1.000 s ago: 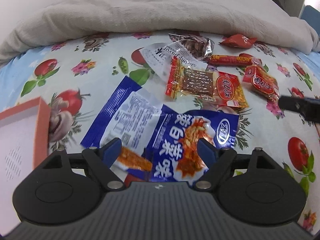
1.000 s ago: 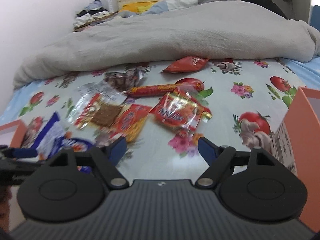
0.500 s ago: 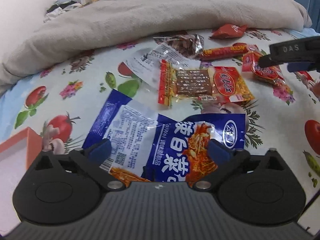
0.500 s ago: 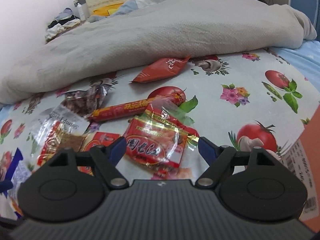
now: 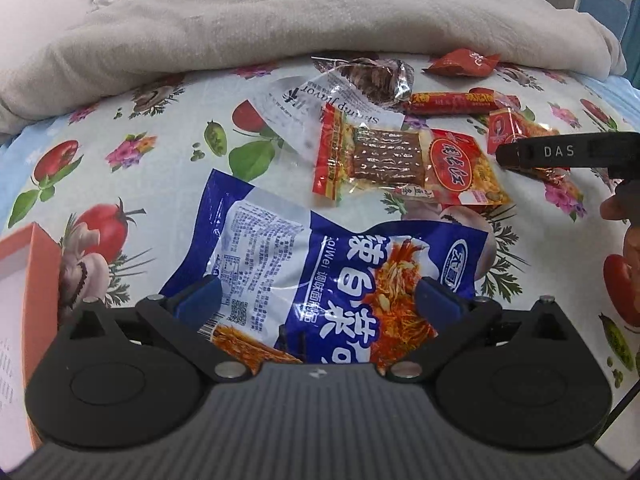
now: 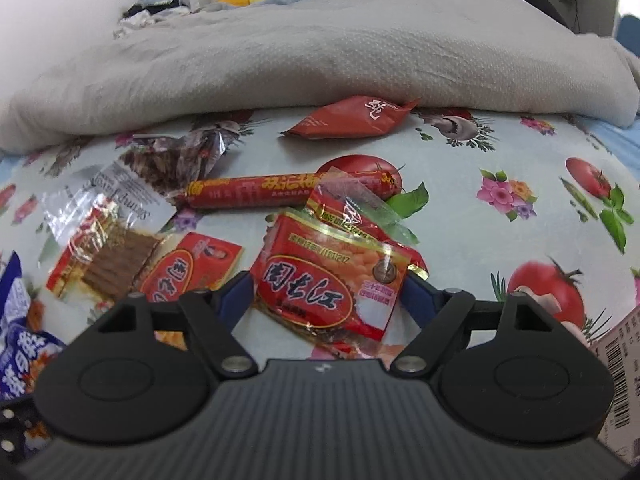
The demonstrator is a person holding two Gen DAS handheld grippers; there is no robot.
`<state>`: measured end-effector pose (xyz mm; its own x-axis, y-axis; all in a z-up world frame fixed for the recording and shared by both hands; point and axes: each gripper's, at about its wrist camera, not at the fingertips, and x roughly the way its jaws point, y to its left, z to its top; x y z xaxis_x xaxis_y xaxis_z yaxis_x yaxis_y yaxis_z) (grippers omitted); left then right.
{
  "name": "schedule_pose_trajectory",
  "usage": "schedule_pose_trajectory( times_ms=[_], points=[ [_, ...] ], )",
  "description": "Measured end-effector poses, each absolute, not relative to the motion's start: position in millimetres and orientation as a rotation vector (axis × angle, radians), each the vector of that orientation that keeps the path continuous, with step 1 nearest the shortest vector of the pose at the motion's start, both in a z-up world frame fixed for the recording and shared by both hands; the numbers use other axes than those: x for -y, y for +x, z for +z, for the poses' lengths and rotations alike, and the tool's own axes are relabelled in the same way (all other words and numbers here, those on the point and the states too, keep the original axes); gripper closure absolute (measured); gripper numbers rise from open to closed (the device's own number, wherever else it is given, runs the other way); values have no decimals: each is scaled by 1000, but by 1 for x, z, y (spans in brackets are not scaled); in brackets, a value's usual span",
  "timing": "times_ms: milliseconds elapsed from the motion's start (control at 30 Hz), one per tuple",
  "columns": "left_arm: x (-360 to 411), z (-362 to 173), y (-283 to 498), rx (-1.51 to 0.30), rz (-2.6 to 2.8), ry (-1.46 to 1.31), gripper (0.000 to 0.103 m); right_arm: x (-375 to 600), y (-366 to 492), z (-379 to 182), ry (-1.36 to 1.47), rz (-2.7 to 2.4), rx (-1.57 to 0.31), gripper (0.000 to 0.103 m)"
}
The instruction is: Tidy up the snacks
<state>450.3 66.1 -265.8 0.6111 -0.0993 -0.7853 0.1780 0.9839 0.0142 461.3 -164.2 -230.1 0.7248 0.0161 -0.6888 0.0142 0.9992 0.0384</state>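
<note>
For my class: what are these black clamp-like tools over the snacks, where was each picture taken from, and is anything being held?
There is no robot here. A person holds a two-finger clamp in each hand, and each clamp carries a camera that looks forward along its blue-tipped fingers.

In the left hand's picture, the left gripper stands wide open over a big blue snack bag; its fingers do not press on it. An orange box sits at the left edge.

In the right hand's picture, the right gripper is open, with a red peanut packet lying between its fingers, not squeezed.

Everything lies on a flowered cloth in front of a grey blanket. A sausage stick and other packets lie there too. Nothing is held.
</note>
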Motion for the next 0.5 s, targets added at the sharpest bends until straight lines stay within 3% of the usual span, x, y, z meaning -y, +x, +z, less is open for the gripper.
schedule_pose_trajectory(
  times_ms=[367,500],
  points=[
    [-56,-265,437,-909,-181,87,1,166,444,-224,25,16,-793,31],
    [-54,-262,427,-909,-184,77,7,166,427,-222,13,30,-809,32]
  ],
)
